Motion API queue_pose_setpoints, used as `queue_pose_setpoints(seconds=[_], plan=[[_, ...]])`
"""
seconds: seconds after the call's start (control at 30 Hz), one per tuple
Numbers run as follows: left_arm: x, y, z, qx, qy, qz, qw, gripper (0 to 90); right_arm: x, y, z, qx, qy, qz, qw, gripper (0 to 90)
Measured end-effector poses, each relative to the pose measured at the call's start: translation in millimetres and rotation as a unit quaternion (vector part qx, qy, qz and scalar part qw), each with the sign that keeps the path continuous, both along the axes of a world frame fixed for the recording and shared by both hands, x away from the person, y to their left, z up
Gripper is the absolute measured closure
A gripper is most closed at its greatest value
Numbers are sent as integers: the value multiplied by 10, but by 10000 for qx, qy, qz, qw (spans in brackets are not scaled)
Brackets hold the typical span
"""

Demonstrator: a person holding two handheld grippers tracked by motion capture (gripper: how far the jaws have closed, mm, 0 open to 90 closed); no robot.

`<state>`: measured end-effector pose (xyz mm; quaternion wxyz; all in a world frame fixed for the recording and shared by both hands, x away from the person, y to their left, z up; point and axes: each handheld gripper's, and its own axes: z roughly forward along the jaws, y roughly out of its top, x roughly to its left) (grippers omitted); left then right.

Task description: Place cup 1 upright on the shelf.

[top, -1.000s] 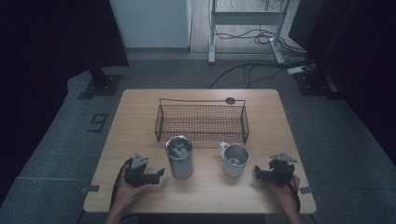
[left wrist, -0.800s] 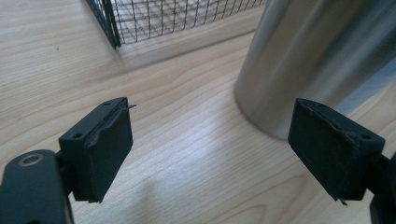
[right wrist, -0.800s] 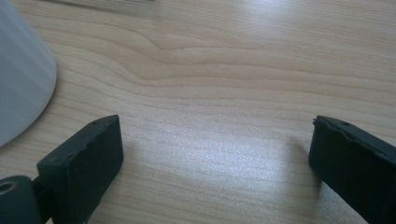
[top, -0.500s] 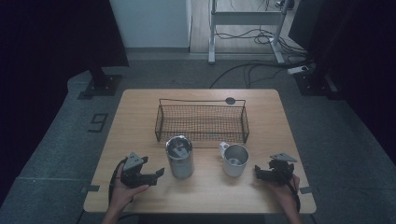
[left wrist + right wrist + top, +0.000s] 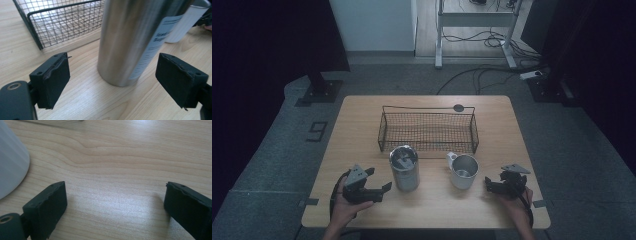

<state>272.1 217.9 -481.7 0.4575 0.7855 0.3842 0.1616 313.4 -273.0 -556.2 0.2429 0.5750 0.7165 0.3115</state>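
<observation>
Worktop (image 5: 362, 125): pale wood with plain grain, rectangular, standing on grey carpet in a dim room. A dark curtain hangs at the far left, a white panel stands behind the middle, and a metal frame with loose cables on the floor sits at the far right.

Wire basket (image 5: 428, 131): black mesh, at the middle of the worktop towards the far side. A small dark disc (image 5: 458, 107) lies just beyond its far right corner.

Steel canister (image 5: 404, 167): tall, brushed metal with a paper label, upright just near of the basket, left of centre.

White mug (image 5: 463, 171): upright to the right of the canister, apart from it.

Left tongs (image 5: 382, 191): held in the left hand at the near left, pointing at the canister. Jaws have just been opening and stand wide apart, holding nothing; the canister stands just beyond them, untouched.

Right tongs (image 5: 488, 184): in the right hand at the near right, beside the mug. Jaws have just been closing, yet are apart over bare wood, gripping nothing.
</observation>
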Motion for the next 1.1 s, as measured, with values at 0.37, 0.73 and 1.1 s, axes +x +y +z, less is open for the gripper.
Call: queue_pose_setpoints(seconds=[0.37,0.73,1.1], plan=[[-49,-76,56,-109,-51,-182,9998,101,0,-1,0,5,-3,-4,10000,49],[-57,-169,71,-179,-12,-337,9993,48,-1,-2,1,4,-10,-8,10000,55],[-27,-260,100,-221,-50,-407,9989,23,-2,-2,2,10,-13,5,10000,60]])
